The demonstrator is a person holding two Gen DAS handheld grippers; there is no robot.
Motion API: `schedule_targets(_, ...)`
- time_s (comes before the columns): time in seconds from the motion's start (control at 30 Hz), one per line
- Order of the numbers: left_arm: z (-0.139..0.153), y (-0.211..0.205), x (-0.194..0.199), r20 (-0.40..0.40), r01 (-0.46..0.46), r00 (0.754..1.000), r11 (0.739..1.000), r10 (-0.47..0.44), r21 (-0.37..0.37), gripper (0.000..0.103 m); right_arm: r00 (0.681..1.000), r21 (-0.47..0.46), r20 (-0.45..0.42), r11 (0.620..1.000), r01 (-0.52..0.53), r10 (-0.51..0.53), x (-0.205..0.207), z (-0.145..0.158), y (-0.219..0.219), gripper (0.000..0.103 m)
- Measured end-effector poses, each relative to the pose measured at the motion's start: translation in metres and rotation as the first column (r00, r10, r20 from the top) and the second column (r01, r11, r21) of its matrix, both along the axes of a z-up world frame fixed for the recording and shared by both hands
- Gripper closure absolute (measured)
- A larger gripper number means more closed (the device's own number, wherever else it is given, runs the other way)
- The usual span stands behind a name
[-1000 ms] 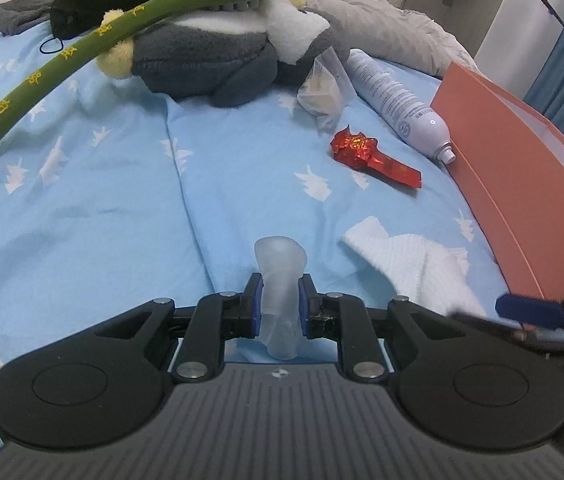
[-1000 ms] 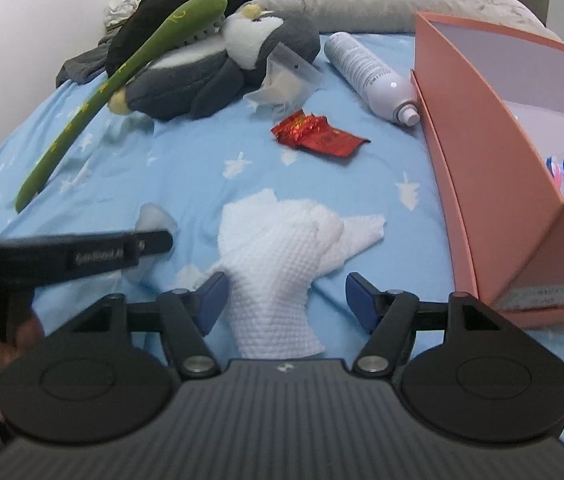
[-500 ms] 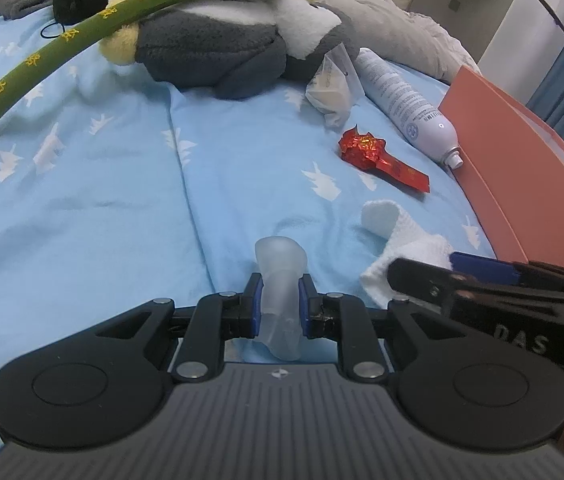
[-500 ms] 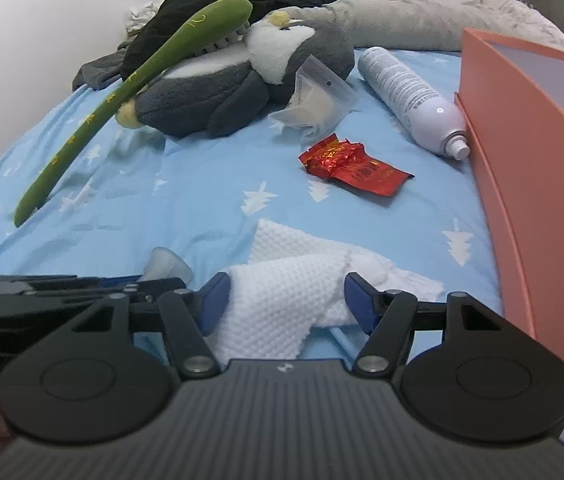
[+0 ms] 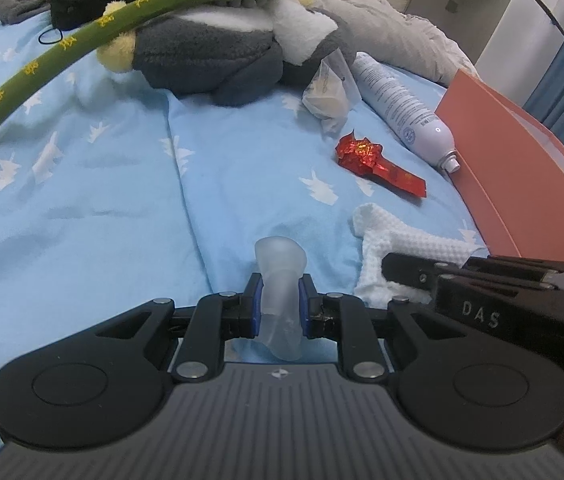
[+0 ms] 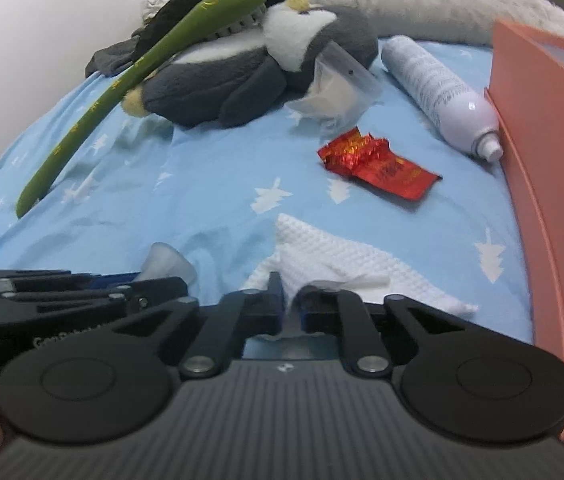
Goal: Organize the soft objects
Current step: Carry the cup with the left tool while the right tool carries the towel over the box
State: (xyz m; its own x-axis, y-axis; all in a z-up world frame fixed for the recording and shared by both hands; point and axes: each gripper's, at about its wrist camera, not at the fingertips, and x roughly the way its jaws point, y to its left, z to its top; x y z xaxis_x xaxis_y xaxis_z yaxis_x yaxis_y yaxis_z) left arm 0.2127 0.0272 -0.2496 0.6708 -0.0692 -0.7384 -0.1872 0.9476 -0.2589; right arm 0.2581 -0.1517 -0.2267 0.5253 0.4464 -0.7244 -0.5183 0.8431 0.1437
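Both grippers are loaded: my left gripper (image 5: 279,307) pinches the frosted soft piece (image 5: 281,280) upright, my right gripper (image 6: 291,312) is clamped on the white cloth (image 6: 346,264), and the orange box (image 6: 542,132) lies just right of that cloth, nearer my right hand.

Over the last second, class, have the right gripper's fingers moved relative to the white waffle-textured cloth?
Yes. The right gripper has shut its fingers on the white waffle-textured cloth, which they stood open around before.

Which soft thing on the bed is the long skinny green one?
The green plush stick, leaning across the grey and white plush penguin. The penguin is round and fat; the white cloth is flat.
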Motion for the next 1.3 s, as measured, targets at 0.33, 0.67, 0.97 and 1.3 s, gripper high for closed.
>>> schedule_targets(0.33,0.043,-0.011,-0.022,0.085,0.004,0.996,1.0,-0.006,0.026,0.082,0.998,0.053,0.03,0.997,0.048,-0.05,-0.022,0.034,-0.022,0.093)
schedule_targets(0.67,0.081,-0.033,-0.051,0.132,0.026,0.991,1.0,-0.028,0.015,0.082,0.992,0.113,0.082,0.99,0.082,-0.092,-0.057,0.079,-0.046,0.093)
schedule_targets(0.97,0.12,-0.052,-0.064,0.179,0.061,0.981,0.996,-0.071,0.06,0.082,0.985,0.144,0.132,0.985,0.096,-0.115,-0.08,0.117,-0.066,0.093)
schedule_targets(1.3,0.153,-0.095,-0.061,0.208,0.154,0.965,0.987,-0.161,0.049,0.082,0.965,0.16,0.176,0.973,0.166,-0.193,-0.098,0.15,-0.104,0.093)
